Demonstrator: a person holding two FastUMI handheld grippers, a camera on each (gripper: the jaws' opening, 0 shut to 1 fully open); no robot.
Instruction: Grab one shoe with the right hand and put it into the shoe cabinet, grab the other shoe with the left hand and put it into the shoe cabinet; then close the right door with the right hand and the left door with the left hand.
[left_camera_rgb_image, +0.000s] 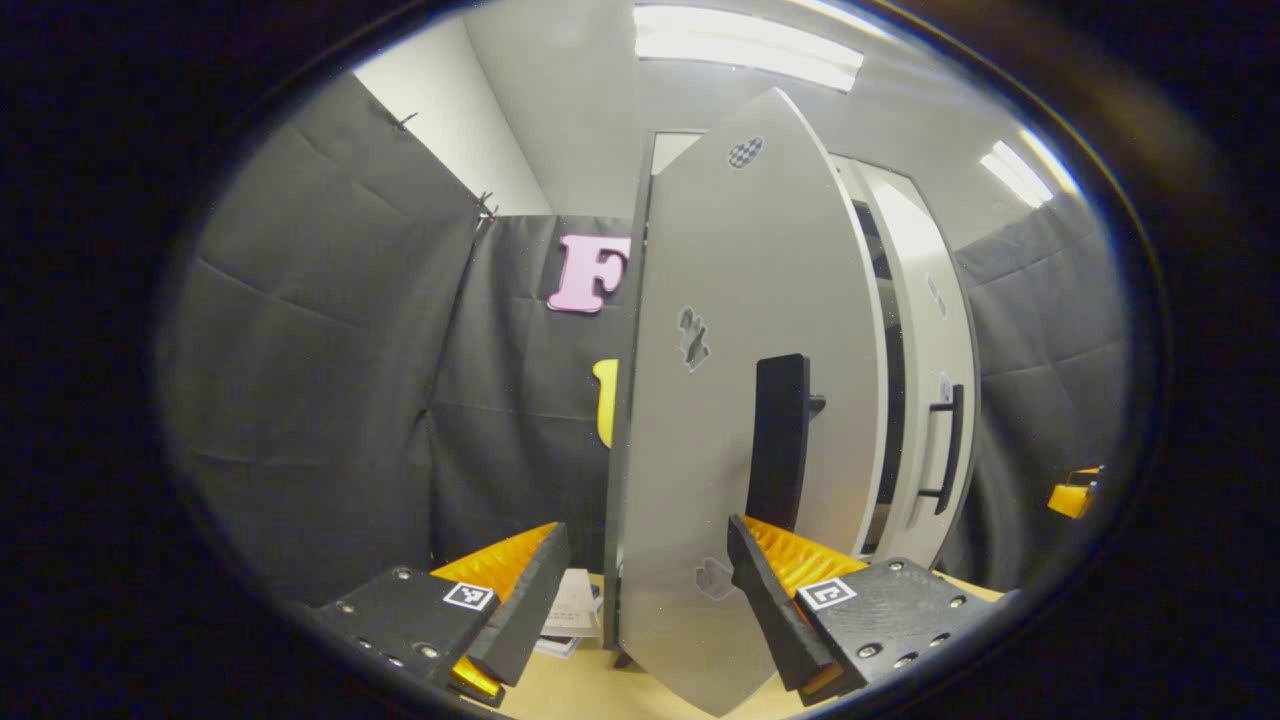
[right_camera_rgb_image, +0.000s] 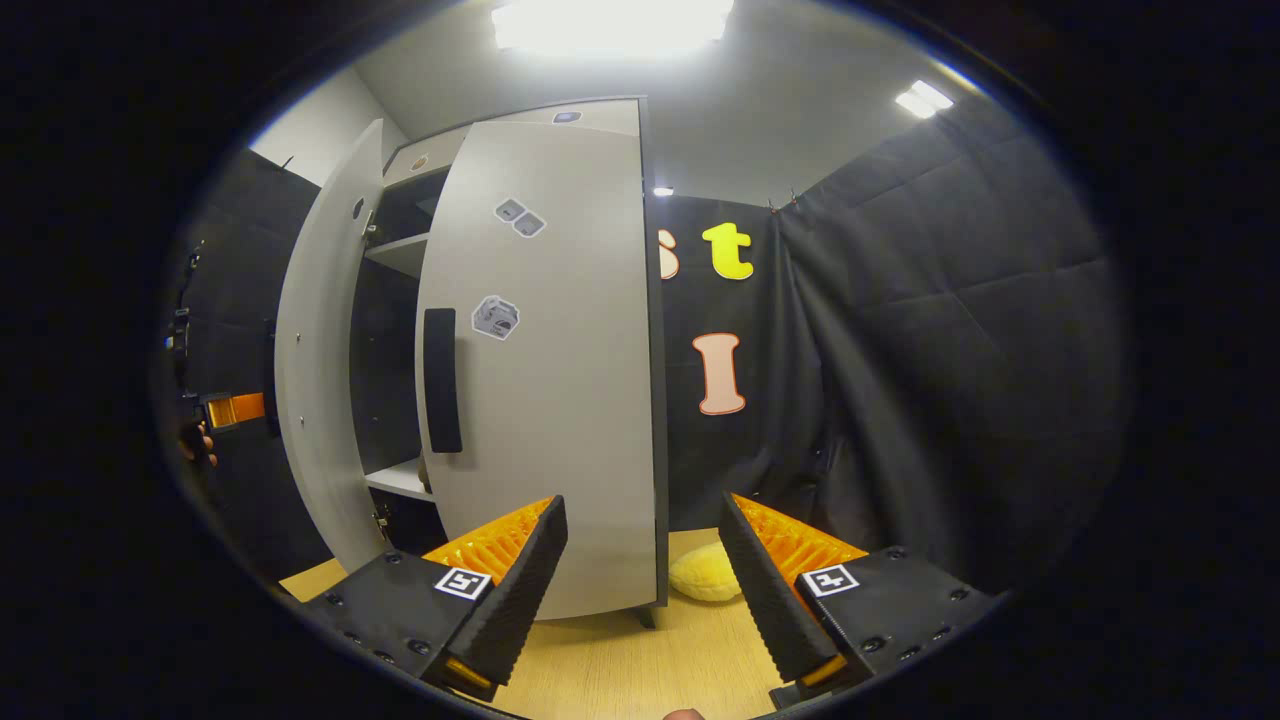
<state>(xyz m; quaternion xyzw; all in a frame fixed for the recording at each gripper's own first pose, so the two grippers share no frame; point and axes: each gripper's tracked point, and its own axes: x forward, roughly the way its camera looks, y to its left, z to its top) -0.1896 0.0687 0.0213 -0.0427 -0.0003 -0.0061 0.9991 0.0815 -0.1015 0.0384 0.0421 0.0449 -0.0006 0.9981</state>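
I took the shoe cabinet (right_camera_rgb_image: 540, 360) as my landmark; in the right gripper view it stood on the pale wooden floor (right_camera_rgb_image: 640, 660) against the black cloth wall (right_camera_rgb_image: 900, 350), with its right door (right_camera_rgb_image: 550, 380) nearly swung home and its left door (right_camera_rgb_image: 320, 350) standing wide; between the two doors I could see dark compartments and pale shelves (right_camera_rgb_image: 400, 480), but I could not make out either shoe inside them; my right gripper (right_camera_rgb_image: 640, 560) hung just in front of the right door's lower edge, its fingers spread wide, holding nothing and touching nothing that I could see; a yellow soft thing (right_camera_rgb_image: 705, 578) lay on the floor just beside the cabinet's right foot; far off, beyond the left door, the other gripper and a hand (right_camera_rgb_image: 195, 440) showed at the edge; in the left gripper view my left gripper (left_camera_rgb_image: 650, 580) was released as well, its jaws wide apart with the left door (left_camera_rgb_image: 740, 400) running edge-on between them; the fingers (left_camera_rgb_image: 760, 600) on one side sat just beside the door's face, below its dark handle (left_camera_rgb_image: 780, 440), though I could not tell whether they touched it; some papers (left_camera_rgb_image: 575, 610) lay on the floor near the cabinet's base, behind that door.
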